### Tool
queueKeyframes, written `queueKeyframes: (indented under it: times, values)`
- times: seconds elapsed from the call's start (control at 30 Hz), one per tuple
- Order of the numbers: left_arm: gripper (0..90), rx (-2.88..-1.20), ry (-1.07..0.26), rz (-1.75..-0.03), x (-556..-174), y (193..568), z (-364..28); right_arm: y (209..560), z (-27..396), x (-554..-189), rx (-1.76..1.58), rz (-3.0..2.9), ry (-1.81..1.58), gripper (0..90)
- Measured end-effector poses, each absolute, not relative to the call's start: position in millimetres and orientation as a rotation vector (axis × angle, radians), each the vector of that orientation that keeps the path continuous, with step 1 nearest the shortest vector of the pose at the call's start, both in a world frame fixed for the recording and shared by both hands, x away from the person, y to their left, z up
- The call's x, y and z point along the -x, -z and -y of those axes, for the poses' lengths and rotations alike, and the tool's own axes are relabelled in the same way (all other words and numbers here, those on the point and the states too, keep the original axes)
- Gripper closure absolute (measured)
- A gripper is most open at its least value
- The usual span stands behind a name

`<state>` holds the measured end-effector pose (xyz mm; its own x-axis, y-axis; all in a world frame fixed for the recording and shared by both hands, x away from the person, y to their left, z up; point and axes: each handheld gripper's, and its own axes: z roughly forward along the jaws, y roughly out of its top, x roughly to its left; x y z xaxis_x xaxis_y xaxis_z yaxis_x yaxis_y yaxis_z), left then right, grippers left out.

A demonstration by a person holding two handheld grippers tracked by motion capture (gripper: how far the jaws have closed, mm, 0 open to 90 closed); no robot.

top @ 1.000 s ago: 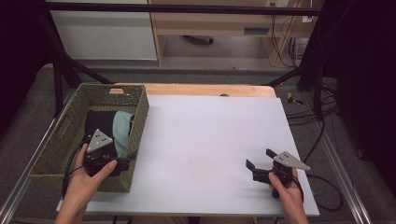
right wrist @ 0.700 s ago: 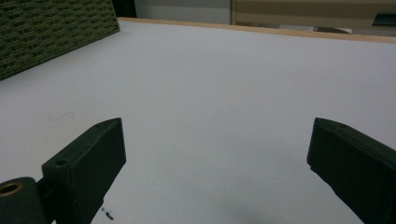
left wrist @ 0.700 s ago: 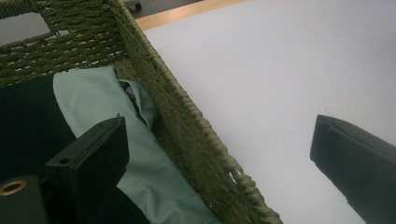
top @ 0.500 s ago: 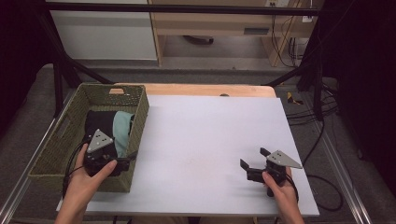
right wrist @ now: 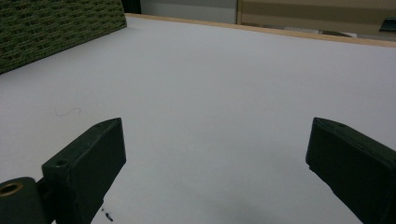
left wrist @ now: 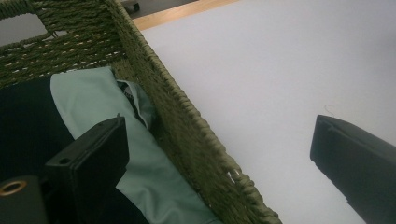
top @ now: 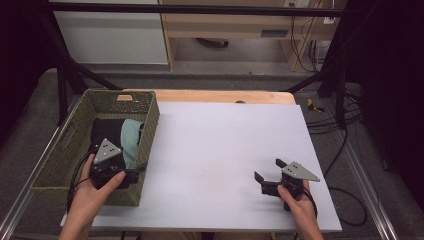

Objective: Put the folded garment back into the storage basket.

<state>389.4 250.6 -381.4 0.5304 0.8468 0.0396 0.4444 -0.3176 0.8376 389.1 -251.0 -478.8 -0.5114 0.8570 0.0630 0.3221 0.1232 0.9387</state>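
Observation:
A green woven basket point(top: 151, 117) stands at the table's left and holds a dark cloth point(top: 106, 131) beside a mint-green cloth point(top: 131, 141). My left gripper point(top: 118, 163) hovers open over the basket's near right corner. In the left gripper view its jaws straddle the basket wall point(left wrist: 177, 112): one jaw is above the mint-green cloth point(left wrist: 88, 98), the other above the white table. The dark cloth point(left wrist: 23, 126) lies further left. My right gripper point(top: 268, 169) is open and empty, low over the white table at the front right, and faces the basket point(right wrist: 56, 28).
The white tabletop point(top: 220, 140) spreads between the basket and the right gripper. A wooden strip point(top: 215, 96) runs along its far edge. Metal rails flank the table, and cables point(top: 340, 115) lie on the floor to the right.
My right gripper has slid a little to the left over the table, still open. The left gripper has stayed over the basket corner.

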Motion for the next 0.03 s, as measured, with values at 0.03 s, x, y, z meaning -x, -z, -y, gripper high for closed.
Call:
queueKeyframes:
  times: [0.03]
  values:
    - [4.5, -1.949, -0.619, -1.051, -389.5, 381.4, -250.6, 479.0, 250.7, -389.0, -1.135, -1.903, -1.384, 5.3]
